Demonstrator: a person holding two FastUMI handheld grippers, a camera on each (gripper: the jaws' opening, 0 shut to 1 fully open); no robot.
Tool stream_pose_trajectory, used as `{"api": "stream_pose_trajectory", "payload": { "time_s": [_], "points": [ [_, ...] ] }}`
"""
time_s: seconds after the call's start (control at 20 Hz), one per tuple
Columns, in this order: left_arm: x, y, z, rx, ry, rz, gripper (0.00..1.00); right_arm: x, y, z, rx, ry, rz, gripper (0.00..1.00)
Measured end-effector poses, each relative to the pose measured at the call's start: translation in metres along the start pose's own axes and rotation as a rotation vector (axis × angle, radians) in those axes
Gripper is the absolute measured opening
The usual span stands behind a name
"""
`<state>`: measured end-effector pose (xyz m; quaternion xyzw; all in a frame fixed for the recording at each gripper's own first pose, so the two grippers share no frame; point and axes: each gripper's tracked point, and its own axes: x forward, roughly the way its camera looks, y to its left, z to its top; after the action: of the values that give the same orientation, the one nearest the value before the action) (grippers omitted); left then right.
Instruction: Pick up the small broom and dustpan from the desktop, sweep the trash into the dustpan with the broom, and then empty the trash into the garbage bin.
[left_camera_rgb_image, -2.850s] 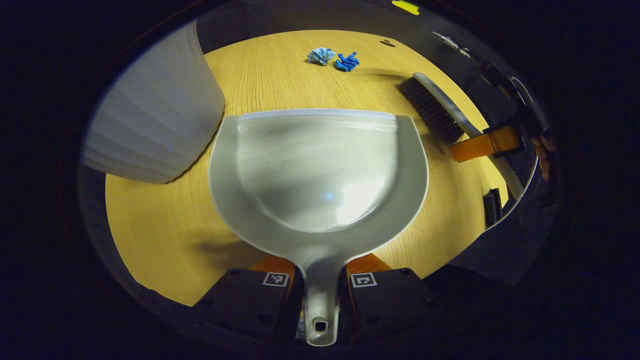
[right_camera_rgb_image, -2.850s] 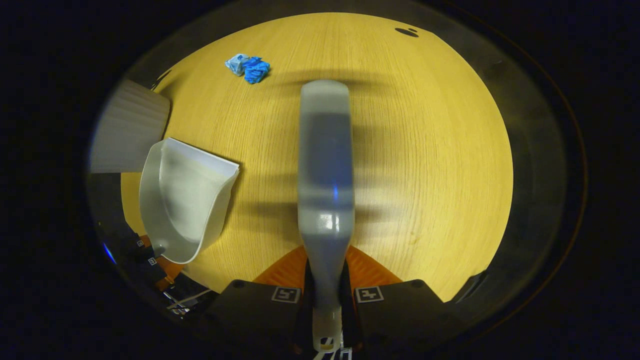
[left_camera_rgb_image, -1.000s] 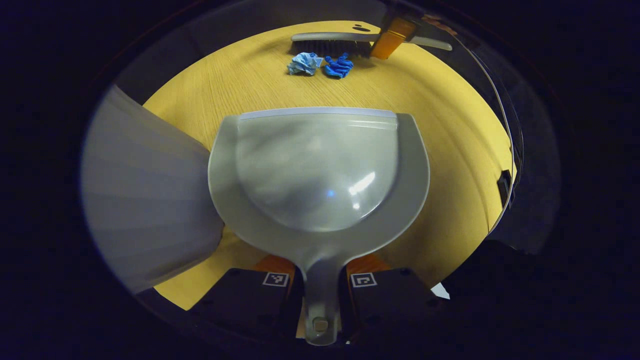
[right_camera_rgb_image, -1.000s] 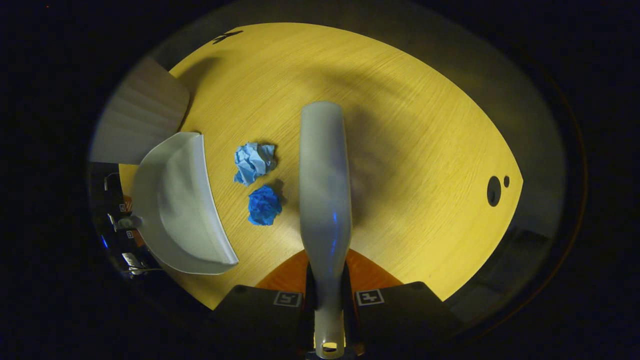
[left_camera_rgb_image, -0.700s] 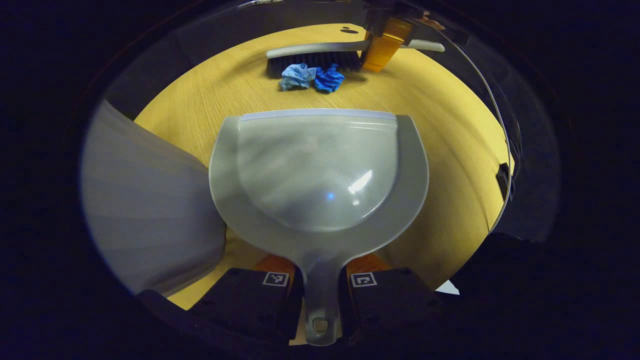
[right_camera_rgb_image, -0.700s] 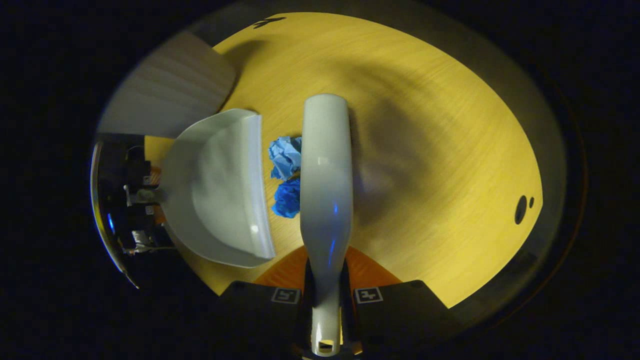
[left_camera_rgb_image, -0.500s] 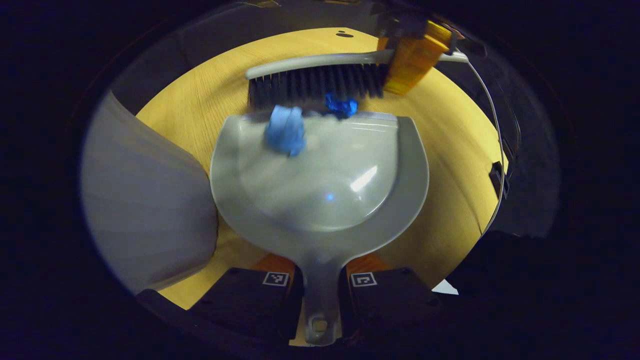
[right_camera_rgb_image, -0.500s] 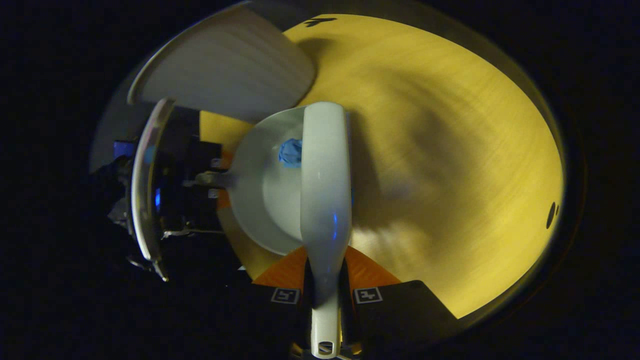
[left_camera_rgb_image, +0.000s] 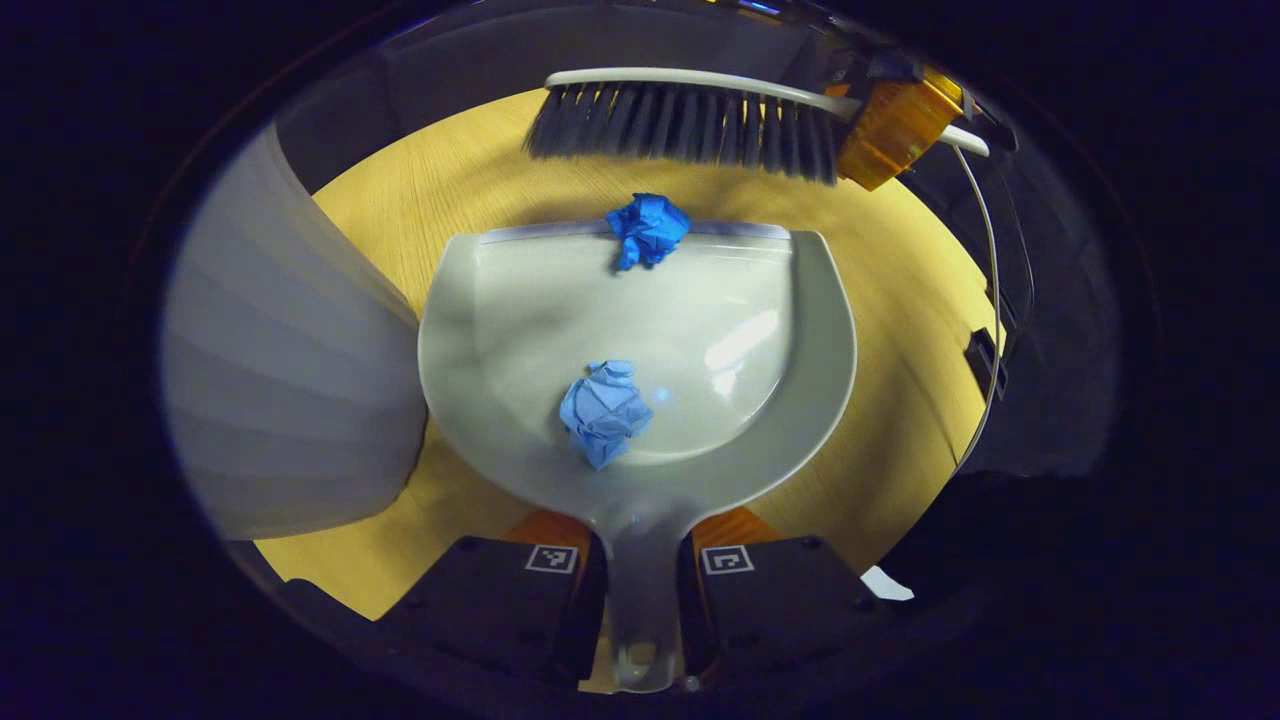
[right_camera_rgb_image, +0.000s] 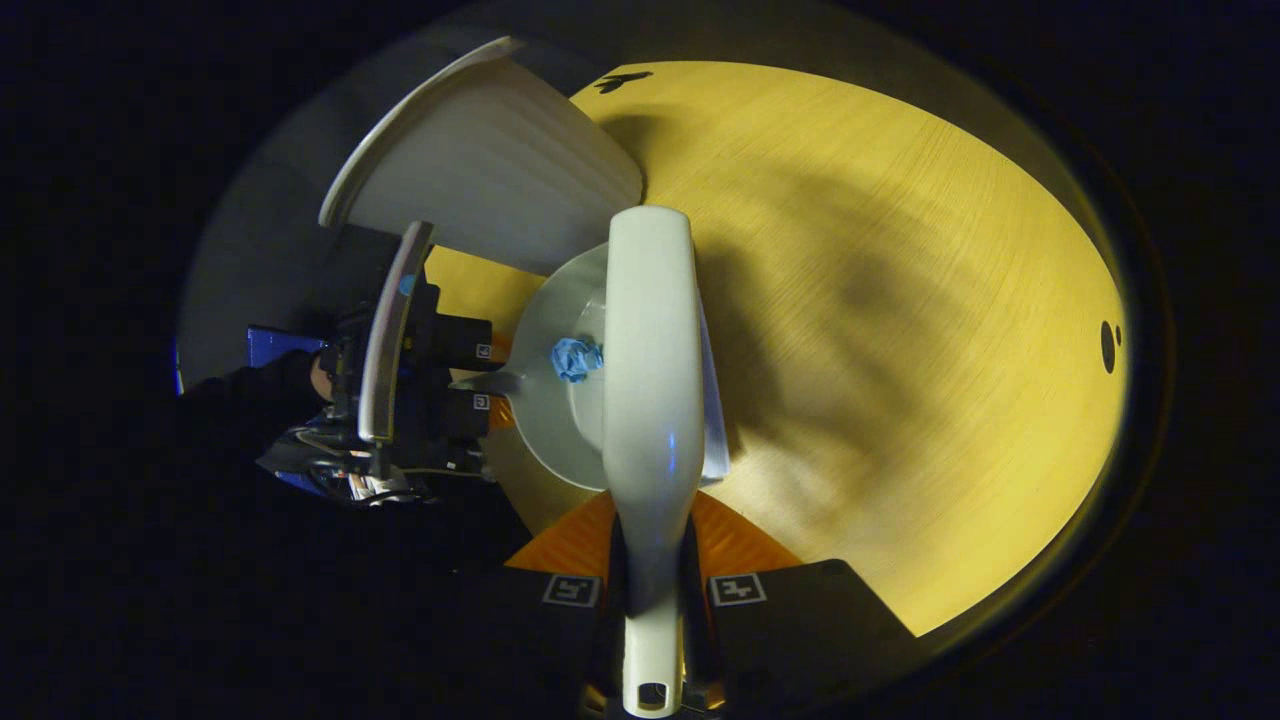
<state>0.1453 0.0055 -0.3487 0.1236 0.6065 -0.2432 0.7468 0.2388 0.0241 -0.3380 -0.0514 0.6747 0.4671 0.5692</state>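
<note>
Left tongs (left_camera_rgb_image: 640, 560) clamp the dustpan (left_camera_rgb_image: 700, 330) handle, and right tongs (right_camera_rgb_image: 650, 570) clamp the broom (right_camera_rgb_image: 650, 350) handle, bristles raised above the pan's front lip. One light blue paper wad (left_camera_rgb_image: 603, 410) lies deep in the pan, but the darker wad (left_camera_rgb_image: 648, 228) sits right on the lip, half in. Sweeping looks nearly done: one more stroke, then emptying into the white bin (left_camera_rgb_image: 290, 370) beside the pan on the desk (left_camera_rgb_image: 890, 400).

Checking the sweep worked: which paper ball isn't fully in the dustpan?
The darker blue ball, perched on the dustpan's front lip; the lighter ball lies deep inside, near the handle.
</note>
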Motion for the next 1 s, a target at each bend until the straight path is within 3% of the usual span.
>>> {"api": "stream_pose_trajectory", "payload": {
  "time_s": [0.2, 0.4, 0.65, 0.85, 1.0],
  "points": [
    [0.002, -0.002, -0.001, -0.015, -0.025, 0.004, 0.29, -0.036, -0.004, 0.009, 0.056, -0.141, -0.002, 0.25],
    [-0.003, -0.002, 0.005, -0.023, -0.084, -0.029, 0.29, -0.068, -0.02, 0.001, 0.09, -0.212, -0.057, 0.25],
    [-0.019, -0.001, 0.01, 0.063, -0.16, -0.053, 0.29, -0.109, -0.046, -0.017, 0.126, -0.274, -0.114, 0.25],
    [-0.022, 0.009, 0.013, 0.136, -0.195, -0.03, 0.28, -0.138, -0.052, -0.037, 0.155, -0.315, -0.168, 0.25],
    [-0.018, 0.01, 0.013, 0.125, -0.25, 0.014, 0.29, -0.144, -0.043, -0.051, 0.129, -0.346, -0.196, 0.25]
  ]
}}
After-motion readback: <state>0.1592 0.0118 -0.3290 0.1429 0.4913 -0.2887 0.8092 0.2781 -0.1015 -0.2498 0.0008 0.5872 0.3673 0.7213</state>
